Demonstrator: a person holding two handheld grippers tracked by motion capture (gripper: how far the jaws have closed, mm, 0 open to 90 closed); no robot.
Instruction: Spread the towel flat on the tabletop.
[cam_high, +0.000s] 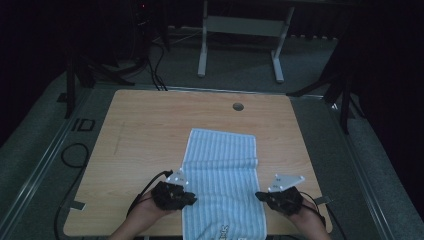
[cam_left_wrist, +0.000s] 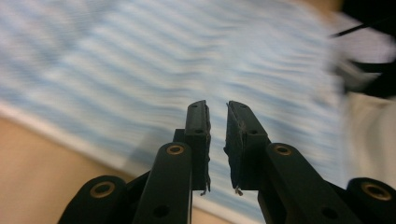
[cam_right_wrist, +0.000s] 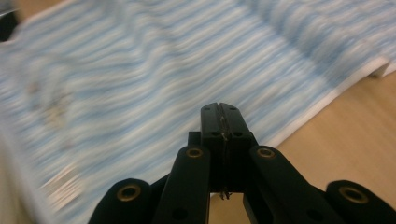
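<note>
At the near edge of the wooden table (cam_high: 140, 125), the left gripper (cam_high: 189, 199) sat on the left border of the blue-and-white striped towel (cam_high: 222, 170). Its 2 jaws stood slightly apart in the left gripper view, nothing between them, with blurred stripes beneath. The right gripper (cam_high: 260, 196) rested at the towel's right border, its 2 jaws pressed together and holding nothing in the right gripper view. The towel lay lengthwise mid-table, its near end hanging over the table's front edge and a fold crossing it midway. Farther off, a round hole (cam_high: 238, 106) marked the tabletop.
</note>
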